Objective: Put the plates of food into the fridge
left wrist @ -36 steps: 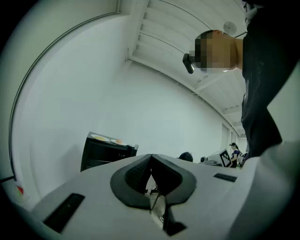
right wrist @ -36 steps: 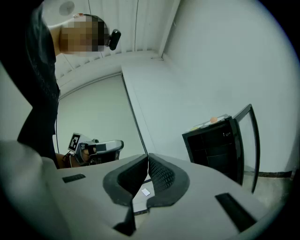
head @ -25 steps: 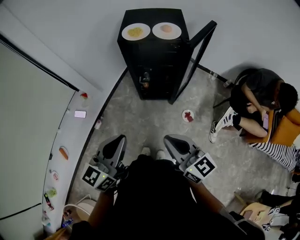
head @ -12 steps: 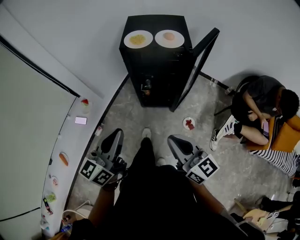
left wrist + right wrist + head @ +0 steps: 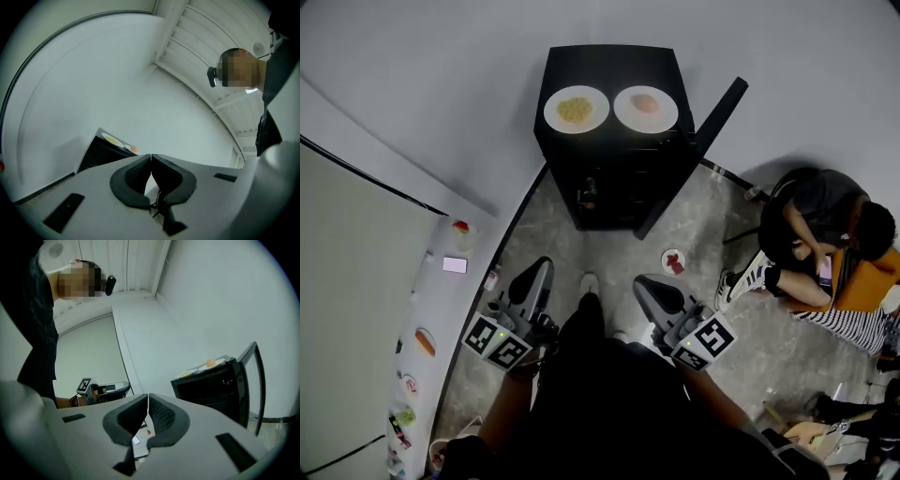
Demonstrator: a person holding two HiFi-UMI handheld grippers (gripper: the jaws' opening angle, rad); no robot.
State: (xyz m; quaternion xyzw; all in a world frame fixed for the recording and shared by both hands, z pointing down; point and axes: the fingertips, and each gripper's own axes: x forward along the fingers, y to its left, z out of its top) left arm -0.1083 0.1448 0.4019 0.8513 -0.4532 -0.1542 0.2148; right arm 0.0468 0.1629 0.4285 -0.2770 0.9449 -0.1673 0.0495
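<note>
Food sits atop the black fridge (image 5: 619, 178)
A white yellow-food plate (image 5: 576, 109) beside a pink-food plate (image 5: 645, 109); left gripper (image 5: 536, 274), right gripper (image 5: 645, 286) clenched empty.

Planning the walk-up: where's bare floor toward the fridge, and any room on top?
Bare floor runs straight ahead to the fridge front. Right of the open door is crowded: floor plate, seated person. On top, two plates leave only the back strip.
</note>
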